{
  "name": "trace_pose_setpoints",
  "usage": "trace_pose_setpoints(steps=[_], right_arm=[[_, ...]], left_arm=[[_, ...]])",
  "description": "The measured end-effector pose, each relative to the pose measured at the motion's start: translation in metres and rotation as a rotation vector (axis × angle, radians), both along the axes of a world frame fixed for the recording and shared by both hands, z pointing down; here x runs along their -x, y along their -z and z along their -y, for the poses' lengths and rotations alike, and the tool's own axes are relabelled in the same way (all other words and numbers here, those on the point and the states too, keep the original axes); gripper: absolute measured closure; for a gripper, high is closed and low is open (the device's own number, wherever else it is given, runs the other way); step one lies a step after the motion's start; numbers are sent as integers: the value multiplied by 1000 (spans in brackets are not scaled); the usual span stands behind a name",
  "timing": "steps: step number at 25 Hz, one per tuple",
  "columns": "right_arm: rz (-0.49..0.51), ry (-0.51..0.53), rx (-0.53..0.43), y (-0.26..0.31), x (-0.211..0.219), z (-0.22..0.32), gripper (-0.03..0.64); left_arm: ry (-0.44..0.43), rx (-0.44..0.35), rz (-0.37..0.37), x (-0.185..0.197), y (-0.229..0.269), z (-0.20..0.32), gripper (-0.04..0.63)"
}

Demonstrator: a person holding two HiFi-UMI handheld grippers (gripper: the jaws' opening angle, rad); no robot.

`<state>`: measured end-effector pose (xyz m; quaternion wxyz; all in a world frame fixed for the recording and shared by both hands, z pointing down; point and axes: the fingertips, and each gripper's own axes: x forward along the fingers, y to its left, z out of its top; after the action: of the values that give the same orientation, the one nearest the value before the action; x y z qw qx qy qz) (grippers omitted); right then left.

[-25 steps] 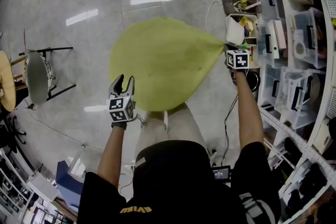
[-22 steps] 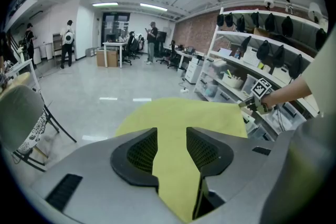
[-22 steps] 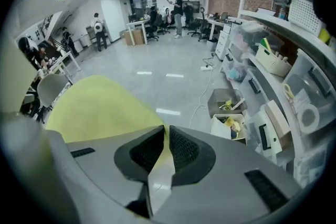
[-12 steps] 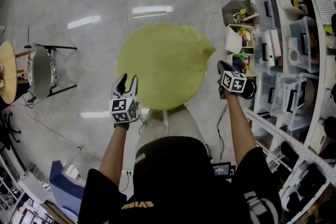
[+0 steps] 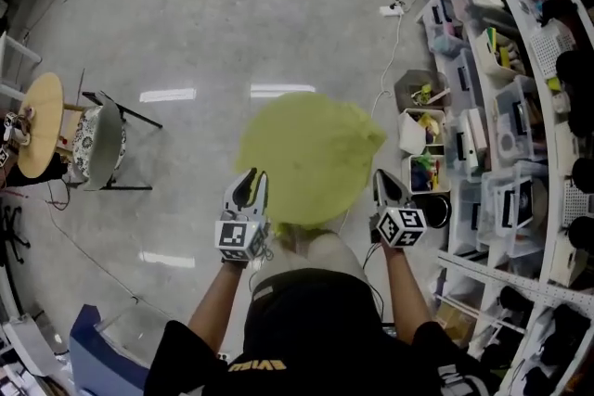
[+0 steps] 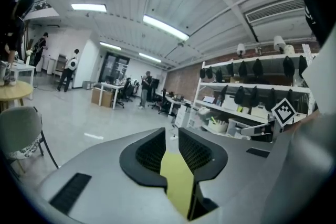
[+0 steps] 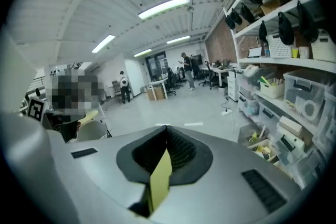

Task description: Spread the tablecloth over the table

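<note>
A yellow-green tablecloth billows in the air in front of me, above the grey floor. My left gripper is at its near left edge. In the left gripper view a folded strip of the cloth fills the gap between the pads, and the jaws of the left gripper are closing on it. My right gripper is at the near right edge. It is shut, with a yellow fold of cloth pinched between its pads. No table for the cloth shows under it.
Shelving with plastic bins runs down the right side, and open bins stand on the floor by it. A cable with a power strip lies further out. At the left are a chair and a round wooden table.
Both grippers have come up and closer together, near my body. The right gripper swung in from the cloth's far right corner. The left jaws have narrowed onto the cloth, which has bunched smaller.
</note>
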<state>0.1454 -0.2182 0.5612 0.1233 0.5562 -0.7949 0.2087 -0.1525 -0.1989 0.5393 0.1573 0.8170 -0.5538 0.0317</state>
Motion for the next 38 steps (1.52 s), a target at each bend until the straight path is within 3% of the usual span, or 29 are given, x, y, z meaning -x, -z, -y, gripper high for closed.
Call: trace_pose_setpoints(steps=[4,9,13,17,26,31,36,38], right_arm=[[-3,47,-126,58,5,-27,615],[10,104,-244,102,4,-92,615],[-1,143,-337,124,-11,-135,615],[40,153,-354,134,-33,-190,615],[37,159,-412,160,-52,-260,617],[-9,120,-441,168,-49,-283,617],[-27,78,-442,168,-43,-322,617],[-49,44,-471,178,-41,-342,617]], left_arm=[[75,-87,12,4,48,-35,562],[146,-158,25,-6,80,-111,577],[171,-215,56,-37,99,-157,577],[202,-202,77,-63,110,-212,577],[196,-232,132,-76,137,-286,577],[200,-270,123,-60,151,-319,577],[179,-276,196,-40,139,-364,577],[168,-284,191,-29,139,-383,577]])
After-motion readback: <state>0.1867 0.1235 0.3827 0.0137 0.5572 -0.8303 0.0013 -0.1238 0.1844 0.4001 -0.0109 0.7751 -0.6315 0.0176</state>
